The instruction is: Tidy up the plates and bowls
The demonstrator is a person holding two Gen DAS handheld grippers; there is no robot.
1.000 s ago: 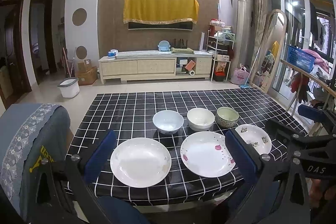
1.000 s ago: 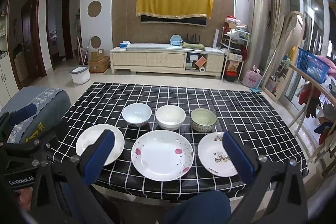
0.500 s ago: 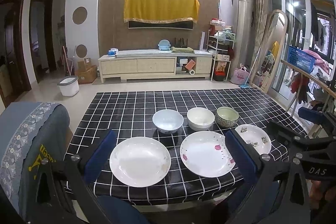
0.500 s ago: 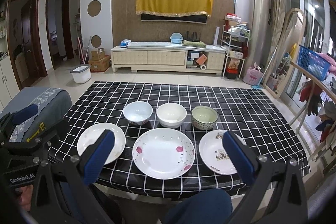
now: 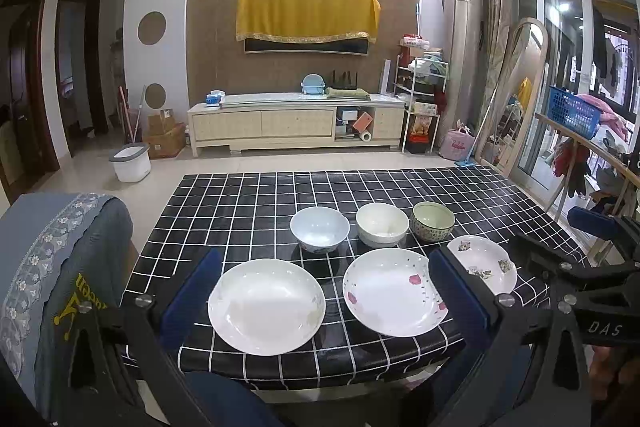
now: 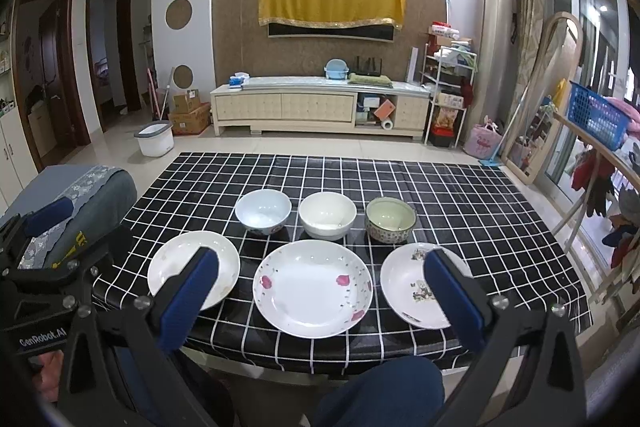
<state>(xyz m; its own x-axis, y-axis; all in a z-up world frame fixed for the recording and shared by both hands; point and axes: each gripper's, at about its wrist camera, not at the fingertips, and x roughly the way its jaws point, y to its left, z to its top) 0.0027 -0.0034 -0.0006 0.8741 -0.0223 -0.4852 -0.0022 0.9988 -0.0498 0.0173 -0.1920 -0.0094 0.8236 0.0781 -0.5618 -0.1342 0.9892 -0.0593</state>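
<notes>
Three plates sit in a row near the table's front edge: a plain white plate (image 5: 266, 305) (image 6: 176, 263), a pink-flowered plate (image 5: 390, 291) (image 6: 312, 287) and a small patterned plate (image 5: 482, 265) (image 6: 408, 287). Behind them stand a pale blue bowl (image 5: 319, 229) (image 6: 263, 211), a cream bowl (image 5: 382, 225) (image 6: 327, 215) and a green-lined patterned bowl (image 5: 433, 221) (image 6: 391, 219). My left gripper (image 5: 320, 291) is open and empty, held before the plain plate. My right gripper (image 6: 320, 287) is open and empty, straddling the flowered plate from above the front edge.
The table has a black cloth with a white grid (image 5: 248, 203) (image 6: 460, 195). A grey covered chair (image 5: 52, 267) (image 6: 80, 203) stands at the left. A wooden rack with a blue basket (image 6: 596, 115) stands at the right. The person's knee (image 6: 380, 387) is below the front edge.
Both grippers drifted slightly; the right wrist view rose a little toward the table. Plates and bowls have not moved.
</notes>
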